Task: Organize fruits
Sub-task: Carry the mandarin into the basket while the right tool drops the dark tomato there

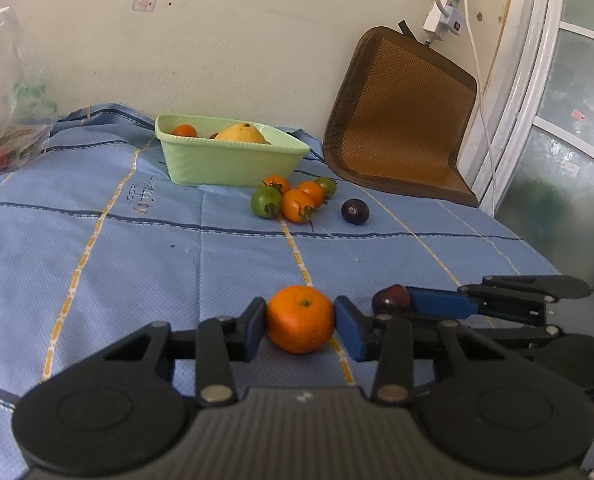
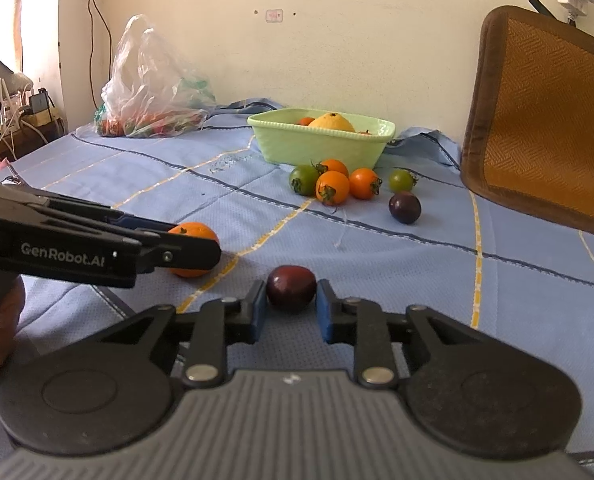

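Blue checked cloth (image 1: pixel 137 248) covers counter. Woven brown mat (image 1: pixel 409 120) leans on wall at right; plastic bag (image 2: pixel 153 88) of produce sits far left. Green basket (image 1: pixel 225 156) near wall holds yellow fruit (image 1: pixel 243 134) and small orange ones. Just before it, cluster of orange and green tomatoes (image 1: pixel 293 198), dark plum (image 1: pixel 355 212) beside. Left tool (image 1: pixel 300 322) pinches orange (image 1: pixel 300 318) resting on cloth. Right tool (image 2: pixel 291 300) pinches dark plum (image 2: pixel 291 288), also on cloth.
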Demonstrator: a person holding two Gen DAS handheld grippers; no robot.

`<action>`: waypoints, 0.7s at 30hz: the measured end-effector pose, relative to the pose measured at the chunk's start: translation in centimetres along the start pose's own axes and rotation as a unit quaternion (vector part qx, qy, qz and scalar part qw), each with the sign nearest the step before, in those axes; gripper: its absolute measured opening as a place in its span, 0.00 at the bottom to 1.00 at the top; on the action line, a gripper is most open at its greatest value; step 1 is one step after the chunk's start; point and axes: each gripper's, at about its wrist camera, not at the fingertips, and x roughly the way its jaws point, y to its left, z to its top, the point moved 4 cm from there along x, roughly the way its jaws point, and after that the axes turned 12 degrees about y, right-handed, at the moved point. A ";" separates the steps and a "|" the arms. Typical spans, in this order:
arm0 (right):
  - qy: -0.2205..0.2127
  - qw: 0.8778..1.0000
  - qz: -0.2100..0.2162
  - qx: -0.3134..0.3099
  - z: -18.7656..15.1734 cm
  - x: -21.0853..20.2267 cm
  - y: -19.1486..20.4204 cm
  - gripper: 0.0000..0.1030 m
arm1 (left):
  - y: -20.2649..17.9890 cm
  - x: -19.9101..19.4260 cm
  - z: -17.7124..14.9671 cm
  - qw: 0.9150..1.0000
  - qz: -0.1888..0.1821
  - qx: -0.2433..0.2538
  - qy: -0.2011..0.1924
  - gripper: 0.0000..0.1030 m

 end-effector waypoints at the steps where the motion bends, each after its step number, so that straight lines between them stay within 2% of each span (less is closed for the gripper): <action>1: -0.002 1.000 0.000 0.001 0.0 0.0 -0.1 0.28 | 0.1 0.0 0.0 1.000 -0.001 -0.001 0.000 0.37; 7: -0.010 1.000 0.008 0.006 0.0 -0.4 -0.3 0.28 | 0.9 0.0 0.4 1.000 -0.013 -0.019 0.005 0.36; 9: -0.013 1.000 0.010 0.004 0.2 -0.4 -0.4 0.28 | 1.5 -0.2 1.3 0.999 -0.032 -0.040 0.009 0.36; 11: -0.018 1.000 0.009 -0.001 0.8 -0.4 -0.6 0.28 | 2.0 -0.4 2.8 0.998 -0.036 -0.048 0.005 0.36; 17: -0.061 0.998 0.018 -0.004 6.1 0.5 -2.4 0.28 | 3.5 0.4 10.5 0.999 0.007 -0.034 -0.021 0.36; 21: -0.088 0.996 0.013 -0.002 10.7 3.0 -3.8 0.28 | 4.9 3.3 15.1 0.998 0.044 -0.031 -0.031 0.36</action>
